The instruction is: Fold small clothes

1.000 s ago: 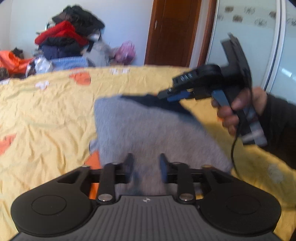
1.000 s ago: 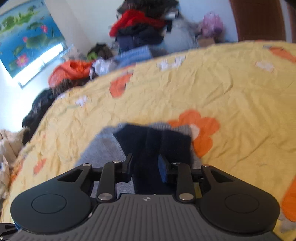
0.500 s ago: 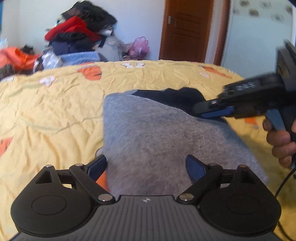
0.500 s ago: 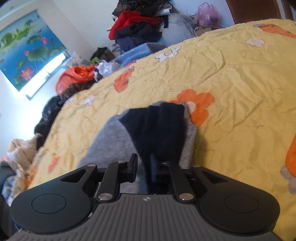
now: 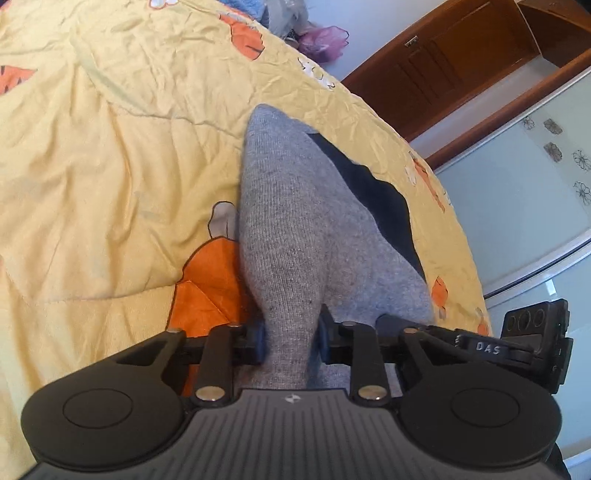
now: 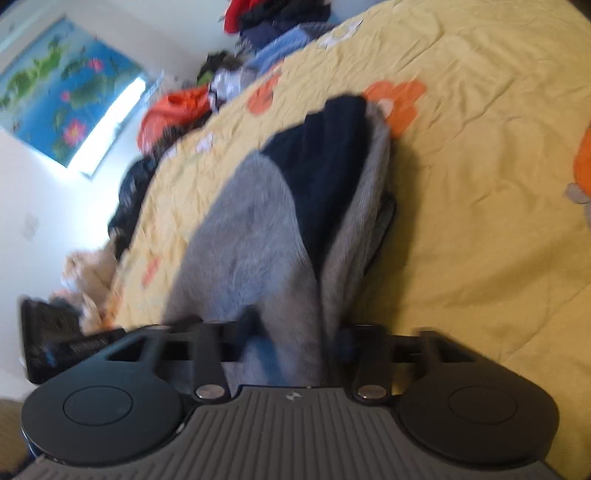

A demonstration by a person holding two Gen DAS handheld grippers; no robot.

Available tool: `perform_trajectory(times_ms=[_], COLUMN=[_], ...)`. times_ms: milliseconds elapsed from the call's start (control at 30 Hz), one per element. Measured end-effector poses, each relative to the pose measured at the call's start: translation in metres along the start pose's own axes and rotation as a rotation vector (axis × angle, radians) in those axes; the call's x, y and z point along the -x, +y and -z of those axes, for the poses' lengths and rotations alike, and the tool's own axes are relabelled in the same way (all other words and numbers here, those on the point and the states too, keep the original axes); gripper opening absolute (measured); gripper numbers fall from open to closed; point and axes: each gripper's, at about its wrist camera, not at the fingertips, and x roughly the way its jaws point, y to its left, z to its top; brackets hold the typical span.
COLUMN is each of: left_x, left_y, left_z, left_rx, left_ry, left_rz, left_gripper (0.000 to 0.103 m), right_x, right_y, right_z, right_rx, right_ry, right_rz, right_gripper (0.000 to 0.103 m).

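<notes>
A small grey knit garment with a dark navy part lies on the yellow bedspread. My left gripper is shut on a bunched fold of its near edge. In the right wrist view the same garment shows grey with a navy panel. My right gripper is shut on the near grey edge. The two grippers sit side by side; the right one shows at the left wrist view's lower right.
The bedspread has orange flower prints. A pile of clothes lies at the far end of the bed. A wooden door and a pale wardrobe panel stand to the right. A pond poster hangs on the left wall.
My left gripper went from wide open to shut on the garment's near edge. My right gripper moved from the navy part to the near grey edge. Both views tilted.
</notes>
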Motion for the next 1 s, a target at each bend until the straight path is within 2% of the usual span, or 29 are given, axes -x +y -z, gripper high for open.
perform_trajectory(times_ms=[133,200,267,300,367,400,433,500,567,667,733,800,900,1000], left_x=[0.023,0.028,0.023,0.02,0.028,0.035,0.045,0.06,0.072,0.074,0.067,0.056,0.045,0.041], left_y=[-0.018,-0.021,-0.017,-0.017,-0.022,-0.027,-0.035,-0.049,-0.059,-0.064,-0.066,-0.067,-0.065,-0.063], left_z=[0.008,0.018,0.032,0.038,0.047,0.052,0.057,0.07,0.082,0.092,0.099,0.106,0.121,0.136], left_rx=[-0.068,-0.11,-0.18,-0.203,-0.257,-0.289,-0.343,-0.461,-0.529,-0.511,-0.494,-0.466,-0.401,-0.371], left_ry=[-0.005,0.013,0.023,0.007,-0.068,-0.112,-0.176,-0.31,-0.396,-0.414,-0.398,-0.377,-0.346,-0.321], left_rz=[-0.016,-0.017,-0.086,-0.112,-0.174,-0.21,-0.247,-0.317,-0.337,-0.312,-0.333,-0.365,-0.411,-0.424], left_gripper=[0.021,0.021,0.027,0.032,0.055,0.061,0.07,0.078,0.083,0.083,0.083,0.083,0.083,0.083], right_x=[0.022,0.028,0.023,0.022,0.03,0.035,0.043,0.056,0.072,0.091,0.1,0.103,0.094,0.081], right_y=[0.012,0.014,0.007,0.002,0.0,0.004,0.009,0.02,0.029,0.038,0.04,0.042,0.045,0.054], right_z=[0.006,0.014,0.022,0.024,0.028,0.03,0.034,0.044,0.056,0.072,0.081,0.088,0.101,0.129], right_rx=[0.046,0.081,0.084,0.058,0.017,0.03,0.056,0.115,0.175,0.255,0.28,0.269,0.22,0.236], right_ry=[0.022,0.052,0.064,0.049,-0.006,-0.037,-0.072,-0.138,-0.205,-0.296,-0.339,-0.369,-0.348,-0.331], right_rz=[-0.063,-0.053,-0.015,-0.016,-0.014,0.008,0.042,0.126,0.197,0.305,0.359,0.366,0.38,0.416], right_gripper=[0.029,0.028,0.031,0.038,0.045,0.051,0.055,0.057,0.057,0.064,0.078,0.086,0.088,0.089])
